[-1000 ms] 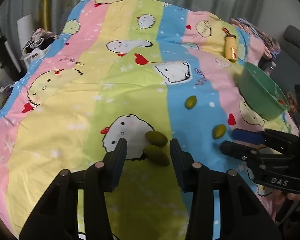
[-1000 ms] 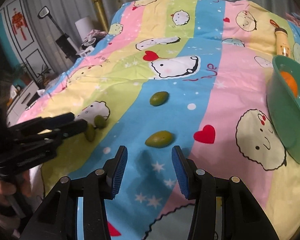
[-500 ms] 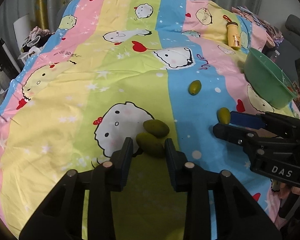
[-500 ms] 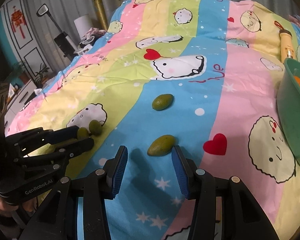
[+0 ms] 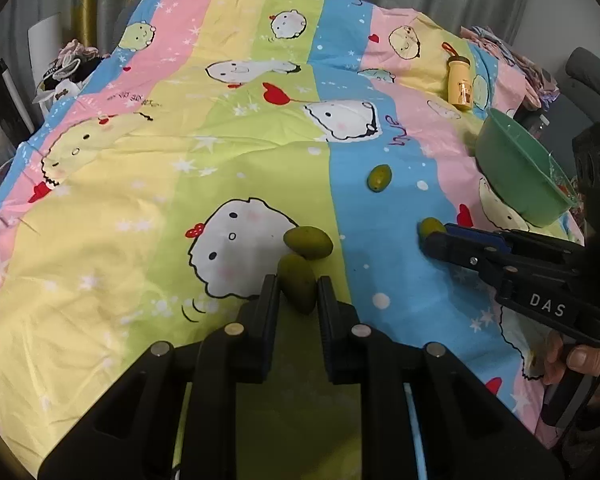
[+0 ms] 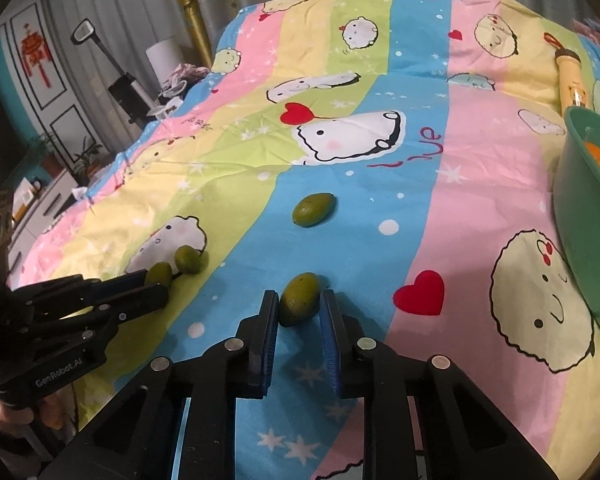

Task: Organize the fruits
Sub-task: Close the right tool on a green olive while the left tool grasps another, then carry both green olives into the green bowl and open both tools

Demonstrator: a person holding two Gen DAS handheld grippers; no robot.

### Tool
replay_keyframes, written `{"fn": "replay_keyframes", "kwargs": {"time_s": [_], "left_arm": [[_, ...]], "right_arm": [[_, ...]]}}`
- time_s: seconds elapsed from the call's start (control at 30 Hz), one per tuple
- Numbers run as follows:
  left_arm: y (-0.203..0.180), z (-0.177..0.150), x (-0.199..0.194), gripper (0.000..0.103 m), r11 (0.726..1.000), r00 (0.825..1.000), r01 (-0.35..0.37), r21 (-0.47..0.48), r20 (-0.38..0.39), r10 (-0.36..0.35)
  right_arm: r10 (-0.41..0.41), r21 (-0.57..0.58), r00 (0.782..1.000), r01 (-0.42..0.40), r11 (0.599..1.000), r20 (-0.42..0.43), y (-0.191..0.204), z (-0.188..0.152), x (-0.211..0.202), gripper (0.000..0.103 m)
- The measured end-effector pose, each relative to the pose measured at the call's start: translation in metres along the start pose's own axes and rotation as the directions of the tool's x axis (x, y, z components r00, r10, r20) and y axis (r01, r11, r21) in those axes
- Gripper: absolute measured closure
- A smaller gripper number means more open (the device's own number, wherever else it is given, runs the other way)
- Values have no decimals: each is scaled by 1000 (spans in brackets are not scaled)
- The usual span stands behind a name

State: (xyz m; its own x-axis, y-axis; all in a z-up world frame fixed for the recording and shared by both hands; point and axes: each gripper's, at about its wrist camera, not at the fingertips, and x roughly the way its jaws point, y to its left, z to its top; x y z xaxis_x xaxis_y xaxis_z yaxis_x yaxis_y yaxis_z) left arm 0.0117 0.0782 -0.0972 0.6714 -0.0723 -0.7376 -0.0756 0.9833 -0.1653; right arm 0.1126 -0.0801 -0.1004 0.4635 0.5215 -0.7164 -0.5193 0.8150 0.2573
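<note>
Several small green fruits lie on a striped cartoon bedsheet. My left gripper (image 5: 298, 286) is closed around the near green fruit (image 5: 298, 282), still resting on the sheet; a second fruit (image 5: 308, 242) lies just beyond it. My right gripper (image 6: 299, 300) has its fingers closed around another green fruit (image 6: 299, 298) on the blue stripe. A further fruit (image 6: 313, 209) lies farther out, also in the left wrist view (image 5: 379, 177). A green bowl (image 6: 580, 216) with something orange inside stands at the right.
A yellow bottle (image 5: 459, 82) lies on the far right of the bed beyond the bowl (image 5: 516, 176). Clothes and a chair sit past the bed's right edge. A floor lamp and furniture stand left of the bed.
Both grippers moved forward and down and narrowed their fingers, each closing around a green fruit that earlier lay ahead of the open fingers.
</note>
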Motion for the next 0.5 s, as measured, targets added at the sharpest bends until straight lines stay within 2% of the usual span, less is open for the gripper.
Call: {"fn": "replay_keyframes", "kwargs": {"time_s": [0.3,0.37,0.5], "left_arm": [[-23,10,-24,84,999,999,26,41,43,-28],[-28,11,-27,84,998,998,31,52,52,-34],[-36,12,-28,84,997,998,42,63,52,-45]], "right_arm": [[37,22,997,-39,999,71,-2,-9,-43,83],[36,30,996,-39,999,85,-7,-11,-51,88],[10,67,998,-13,998,56,-20,-17,-52,88]]}}
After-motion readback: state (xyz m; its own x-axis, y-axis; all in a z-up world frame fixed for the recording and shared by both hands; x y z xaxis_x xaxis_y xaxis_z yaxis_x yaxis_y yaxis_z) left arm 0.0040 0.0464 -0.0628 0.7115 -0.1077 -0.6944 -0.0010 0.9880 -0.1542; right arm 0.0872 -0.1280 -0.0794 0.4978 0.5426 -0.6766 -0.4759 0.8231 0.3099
